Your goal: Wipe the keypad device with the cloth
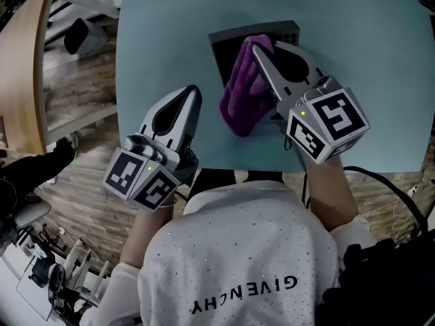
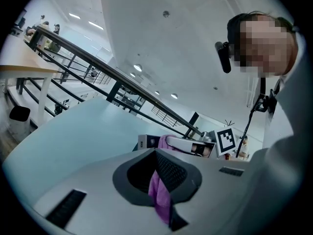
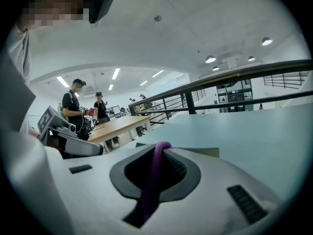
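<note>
Right gripper [image 1: 258, 47]: upper centre of the head view, clenched on the fuzzy purple cloth [image 1: 239, 99]. In the right gripper view the cloth runs up between the pressed jaws.
Cloth: it hangs bunched over the flat dark keypad device [image 1: 223, 51], so I judge a drag across would wipe it. I cannot tell whether it touches yet.
Keypad device: upper centre on the pale blue-green table [image 1: 156, 39], mostly covered by the cloth.
Left gripper [image 1: 191, 95]: lower left, well apart from the device, leaving the wipe to one side. Its jaws are pressed together on a thin purple strip [image 2: 159, 196]; what that is I cannot tell.
</note>
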`<act>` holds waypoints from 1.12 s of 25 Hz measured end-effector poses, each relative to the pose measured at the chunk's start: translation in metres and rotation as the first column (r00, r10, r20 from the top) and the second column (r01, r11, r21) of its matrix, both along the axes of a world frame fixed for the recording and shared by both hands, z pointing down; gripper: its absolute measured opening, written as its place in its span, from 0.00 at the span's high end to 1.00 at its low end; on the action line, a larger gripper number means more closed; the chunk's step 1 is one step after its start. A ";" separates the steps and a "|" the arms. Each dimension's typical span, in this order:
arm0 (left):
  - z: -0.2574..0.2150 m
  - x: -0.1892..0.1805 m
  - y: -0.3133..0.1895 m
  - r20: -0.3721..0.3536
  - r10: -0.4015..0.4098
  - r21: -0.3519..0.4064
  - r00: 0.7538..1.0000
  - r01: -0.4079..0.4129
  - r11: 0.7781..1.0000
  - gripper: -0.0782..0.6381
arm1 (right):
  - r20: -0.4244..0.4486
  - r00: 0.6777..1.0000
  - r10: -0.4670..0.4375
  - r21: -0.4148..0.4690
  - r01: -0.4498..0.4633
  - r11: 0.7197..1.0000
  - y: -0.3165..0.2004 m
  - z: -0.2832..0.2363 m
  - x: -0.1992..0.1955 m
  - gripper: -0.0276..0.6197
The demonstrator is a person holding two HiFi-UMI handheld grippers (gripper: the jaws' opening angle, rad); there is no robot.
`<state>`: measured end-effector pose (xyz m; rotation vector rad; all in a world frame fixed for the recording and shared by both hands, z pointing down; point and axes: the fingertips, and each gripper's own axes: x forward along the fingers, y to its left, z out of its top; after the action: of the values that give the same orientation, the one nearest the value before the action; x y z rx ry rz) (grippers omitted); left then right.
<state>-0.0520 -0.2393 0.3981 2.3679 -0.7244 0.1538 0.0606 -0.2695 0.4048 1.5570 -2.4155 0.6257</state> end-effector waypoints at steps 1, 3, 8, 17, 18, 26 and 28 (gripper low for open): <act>-0.001 0.003 0.002 0.000 0.004 0.000 1.000 -0.004 1.000 0.89 | 0.000 1.000 0.011 0.000 -0.011 1.000 0.001 -0.001 0.007 0.93; 0.000 0.013 0.006 0.001 0.012 0.003 1.000 -0.012 1.000 0.89 | -0.006 0.999 0.032 0.007 -0.032 0.999 0.004 -0.001 0.023 0.93; -0.001 0.025 0.016 0.003 0.009 0.007 1.000 -0.009 1.000 0.89 | -0.004 0.997 0.079 0.022 -0.079 0.997 0.014 -0.003 0.056 0.93; 0.001 0.041 0.013 -0.012 0.010 -0.001 1.000 -0.010 1.000 0.89 | -0.002 0.989 0.145 0.005 -0.145 0.989 0.012 0.001 0.091 0.93; 0.001 0.042 0.013 -0.012 0.006 -0.001 1.000 -0.006 1.000 0.89 | -0.008 0.988 0.154 0.001 -0.154 0.988 0.013 0.002 0.095 0.93; -0.004 0.040 0.022 -0.036 -0.044 0.003 0.998 0.044 0.999 0.89 | 0.094 0.995 0.037 0.051 -0.042 0.998 0.020 -0.019 0.063 0.93; -0.006 0.034 0.025 -0.037 -0.062 0.002 0.997 0.062 0.998 0.89 | 0.148 0.988 -0.051 0.055 0.043 0.998 0.021 -0.023 0.028 0.93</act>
<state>-0.0183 -0.2142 0.3921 2.3415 -0.7802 0.0824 0.0890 -0.2482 0.3814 1.5182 -2.5892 0.6988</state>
